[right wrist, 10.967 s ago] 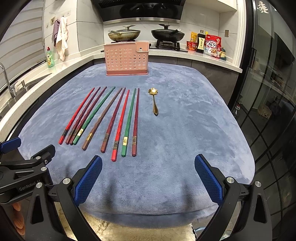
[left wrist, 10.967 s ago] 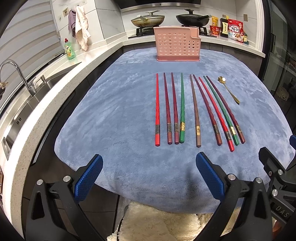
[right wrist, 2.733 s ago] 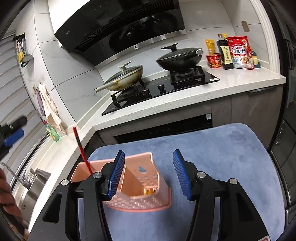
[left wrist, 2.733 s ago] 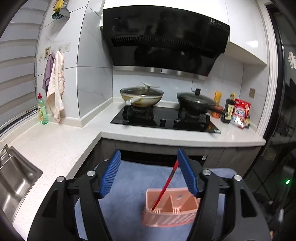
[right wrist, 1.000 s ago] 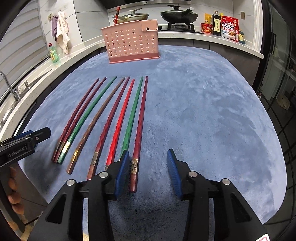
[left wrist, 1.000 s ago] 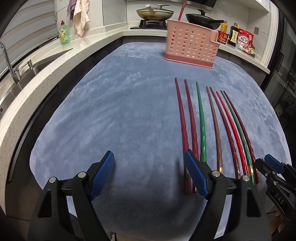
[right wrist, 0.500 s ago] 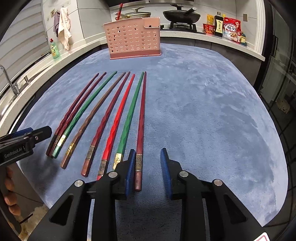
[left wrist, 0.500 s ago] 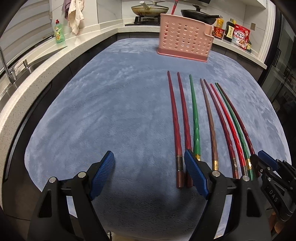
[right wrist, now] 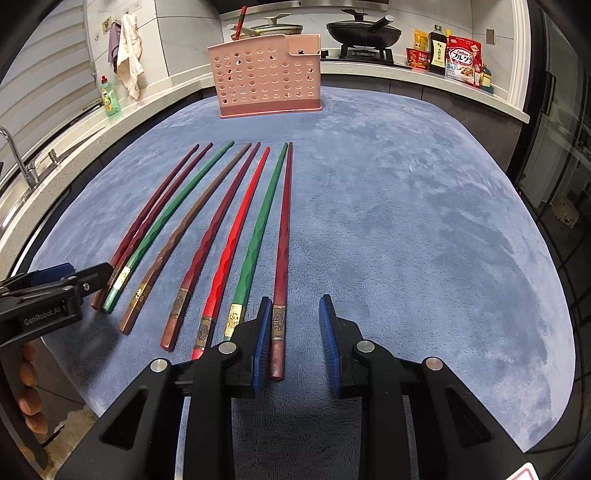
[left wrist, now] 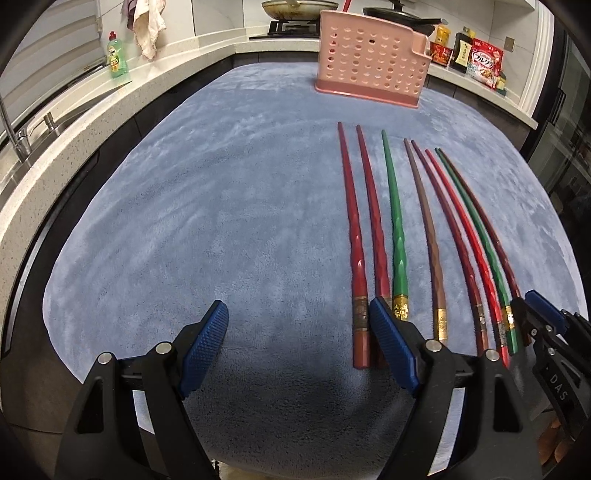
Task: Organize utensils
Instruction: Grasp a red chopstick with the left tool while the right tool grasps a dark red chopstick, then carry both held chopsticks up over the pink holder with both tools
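Note:
Several red, green and brown chopsticks lie side by side on the blue mat [left wrist: 184, 221]. A pink holder [left wrist: 371, 66] stands at the far end, with one red chopstick [right wrist: 239, 22] sticking up from it. My left gripper [left wrist: 299, 339] is open and empty, low over the mat, with the leftmost dark red chopstick [left wrist: 352, 240] near its right finger. My right gripper [right wrist: 293, 336] is open, narrowly, with the thick end of the rightmost dark red chopstick [right wrist: 282, 240] between its jaws, against the left finger [right wrist: 263, 339]. The holder also shows in the right wrist view [right wrist: 266, 74].
A white counter [left wrist: 74, 110] with a sink tap [left wrist: 14, 129] and green soap bottle [left wrist: 117, 53] runs along the left. A stove with pans [right wrist: 364, 27] and food packets [right wrist: 461, 55] stand behind the holder. The mat's near edge [right wrist: 480, 424] drops off below the grippers.
Both grippers have moved lower and closer to the thick ends of the chopsticks. The right gripper has narrowed around the rightmost dark red chopstick.

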A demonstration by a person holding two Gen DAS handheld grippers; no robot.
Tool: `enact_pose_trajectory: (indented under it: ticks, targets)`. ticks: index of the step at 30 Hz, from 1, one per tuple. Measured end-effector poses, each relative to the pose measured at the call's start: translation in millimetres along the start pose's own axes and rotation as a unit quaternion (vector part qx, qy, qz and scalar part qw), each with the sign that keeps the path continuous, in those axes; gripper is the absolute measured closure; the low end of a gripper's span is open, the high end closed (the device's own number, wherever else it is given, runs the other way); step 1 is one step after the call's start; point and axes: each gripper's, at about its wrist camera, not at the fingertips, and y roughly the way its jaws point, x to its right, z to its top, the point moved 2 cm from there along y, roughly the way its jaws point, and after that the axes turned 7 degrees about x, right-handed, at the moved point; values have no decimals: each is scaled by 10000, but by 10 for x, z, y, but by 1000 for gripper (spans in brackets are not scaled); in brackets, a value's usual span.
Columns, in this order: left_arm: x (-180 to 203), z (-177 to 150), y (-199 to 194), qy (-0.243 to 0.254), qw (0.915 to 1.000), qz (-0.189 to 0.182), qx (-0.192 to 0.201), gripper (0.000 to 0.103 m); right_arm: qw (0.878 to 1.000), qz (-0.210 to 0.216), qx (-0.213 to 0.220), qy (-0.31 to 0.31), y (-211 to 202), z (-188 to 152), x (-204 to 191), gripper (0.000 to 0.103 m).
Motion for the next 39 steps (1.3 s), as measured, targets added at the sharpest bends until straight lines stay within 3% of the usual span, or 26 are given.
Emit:
enact_pose_trajectory:
  ticks: [9, 16, 22, 26, 34, 39]
  targets:
    - [1, -4, 2, 10, 9999, 143, 2, 35, 10000, -5, 21, -17, -2, -6, -3, 78]
    - [-82, 40, -18, -85, 9999, 71, -54, 66, 10000, -6, 20, -51, -6, -10, -22, 79]
    - [-179, 65, -26, -225, 9997, -55, -120, 87, 9999, 31, -5, -157, -14, -2, -50, 89]
    - [-227, 82, -26, -361, 9990, -184, -190, 88, 9998, 67, -48, -192, -22, 9, -62, 95]
    - [-239, 134, -82, -403, 9985, -294, -218, 93, 9997, 187, -103, 89, -86, 77, 28, 95]
    - [-252, 258, -233, -465, 9984, -300, -59, 93, 9995, 192, 127, 220, -227, 253, 113, 96]
